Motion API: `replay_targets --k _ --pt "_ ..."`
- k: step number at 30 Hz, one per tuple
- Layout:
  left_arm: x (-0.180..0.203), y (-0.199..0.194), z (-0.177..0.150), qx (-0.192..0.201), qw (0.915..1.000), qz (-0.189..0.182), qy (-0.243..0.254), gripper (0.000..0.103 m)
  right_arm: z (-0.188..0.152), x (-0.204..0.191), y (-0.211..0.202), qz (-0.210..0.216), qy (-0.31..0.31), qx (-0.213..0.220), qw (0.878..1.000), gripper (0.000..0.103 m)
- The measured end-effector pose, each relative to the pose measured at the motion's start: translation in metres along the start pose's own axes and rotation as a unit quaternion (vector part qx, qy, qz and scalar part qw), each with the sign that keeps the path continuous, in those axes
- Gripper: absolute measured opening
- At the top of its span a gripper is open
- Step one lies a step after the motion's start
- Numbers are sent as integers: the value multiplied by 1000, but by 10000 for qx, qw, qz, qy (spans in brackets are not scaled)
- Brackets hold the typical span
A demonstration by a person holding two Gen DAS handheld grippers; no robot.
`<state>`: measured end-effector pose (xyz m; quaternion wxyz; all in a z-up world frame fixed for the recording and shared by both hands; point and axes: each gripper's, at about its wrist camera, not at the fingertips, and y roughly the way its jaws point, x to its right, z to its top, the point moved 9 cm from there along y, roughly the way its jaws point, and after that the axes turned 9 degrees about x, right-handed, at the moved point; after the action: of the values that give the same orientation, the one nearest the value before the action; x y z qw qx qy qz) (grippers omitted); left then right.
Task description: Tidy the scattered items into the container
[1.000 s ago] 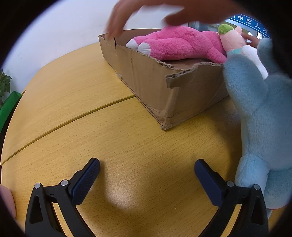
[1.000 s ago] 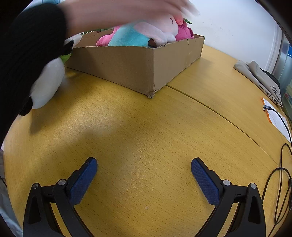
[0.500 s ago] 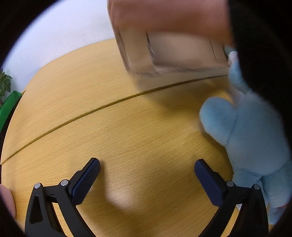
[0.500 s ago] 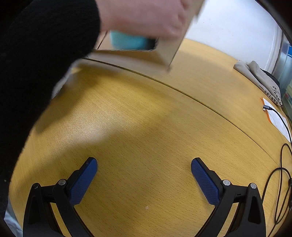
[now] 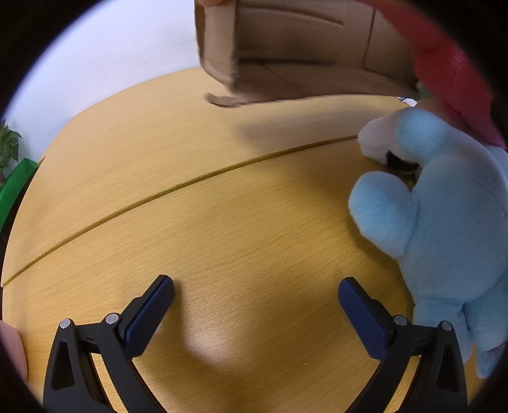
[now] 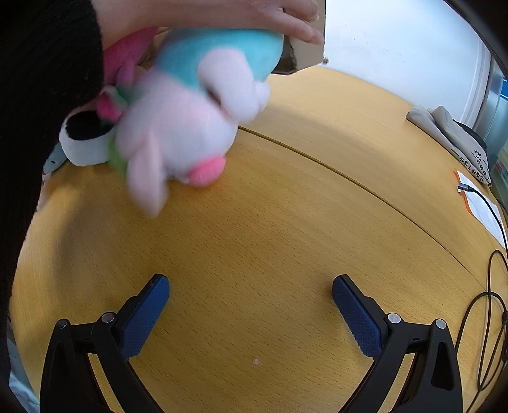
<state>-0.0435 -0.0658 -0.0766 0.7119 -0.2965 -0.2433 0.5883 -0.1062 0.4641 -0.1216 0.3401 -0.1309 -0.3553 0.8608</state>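
A hand [image 6: 222, 16] holds the cardboard box [image 5: 301, 50] tipped up above the wooden table [image 5: 222, 222]. Soft toys are spilling out of it: a teal and white plush [image 6: 197, 104], a pink plush [image 6: 127, 60] and a black and white one [image 6: 82, 139]. A light blue plush [image 5: 444, 222] lies on the table to the right of my left gripper [image 5: 255, 313], which is open and empty. My right gripper [image 6: 250, 309] is open and empty over bare table, with the falling toys ahead and to its left.
A black-sleeved arm [image 6: 41, 95] fills the left of the right wrist view. A folded grey cloth [image 6: 451, 139], a paper [image 6: 482, 203] and a black cable [image 6: 489, 286] lie at the table's right. A green plant [image 5: 9, 149] stands at far left.
The hand lifted the box off the table and tipped it; the toys that lay inside are now tumbling out onto the table. Both grippers have stayed still and open.
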Motion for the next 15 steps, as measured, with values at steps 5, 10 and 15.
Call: replay_targets --k 5,10,15 --pt "1 1 1 1 10000 -2 2 103 0 0 0 0 0 0 10000 103" --pt "1 2 1 0 10000 -5 3 103 0 0 0 0 0 1 10000 103" --pt "1 3 2 0 10000 -8 5 103 0 0 0 0 0 0 10000 103"
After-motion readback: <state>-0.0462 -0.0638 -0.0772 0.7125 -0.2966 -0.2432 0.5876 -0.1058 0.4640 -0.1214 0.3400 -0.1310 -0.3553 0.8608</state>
